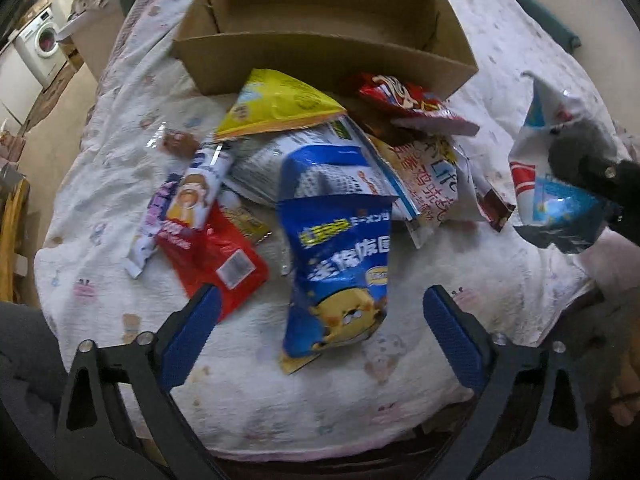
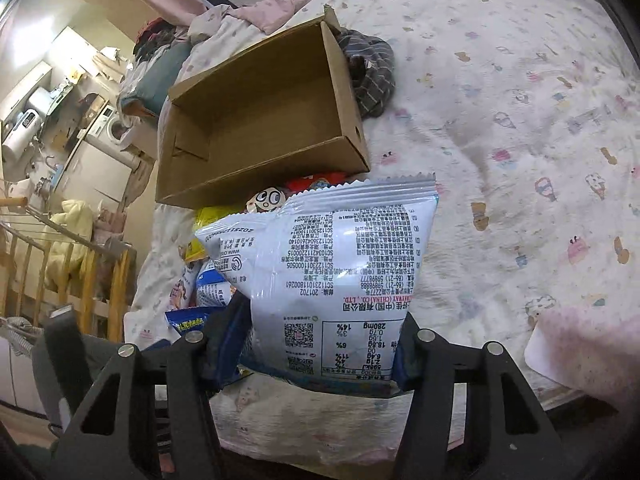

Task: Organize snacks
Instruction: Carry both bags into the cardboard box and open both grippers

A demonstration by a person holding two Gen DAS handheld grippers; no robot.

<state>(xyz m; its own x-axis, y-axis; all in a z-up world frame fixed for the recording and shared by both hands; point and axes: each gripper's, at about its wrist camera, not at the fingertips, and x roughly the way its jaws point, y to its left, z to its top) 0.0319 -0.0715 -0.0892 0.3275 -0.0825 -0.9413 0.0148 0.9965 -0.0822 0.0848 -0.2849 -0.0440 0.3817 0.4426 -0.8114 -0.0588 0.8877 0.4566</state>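
Observation:
A pile of snack packets lies on the bed in front of an empty cardboard box (image 1: 320, 60): a yellow bag (image 1: 276, 104), a red bag (image 1: 412, 100), a blue bag with a cartoon animal (image 1: 340, 272) and a red packet (image 1: 216, 256). My left gripper (image 1: 320, 332) is open and empty, low over the blue bag's near end. My right gripper (image 2: 320, 344) is shut on a white and light blue snack bag (image 2: 340, 264) and holds it upright above the bed, short of the box (image 2: 256, 128). That bag also shows at the right in the left wrist view (image 1: 560, 176).
The bed has a white patterned sheet (image 2: 520, 140). A striped dark cloth (image 2: 368, 76) lies behind the box. A wooden rail (image 2: 100, 280) and a washing machine (image 1: 44, 40) stand to the left, off the bed.

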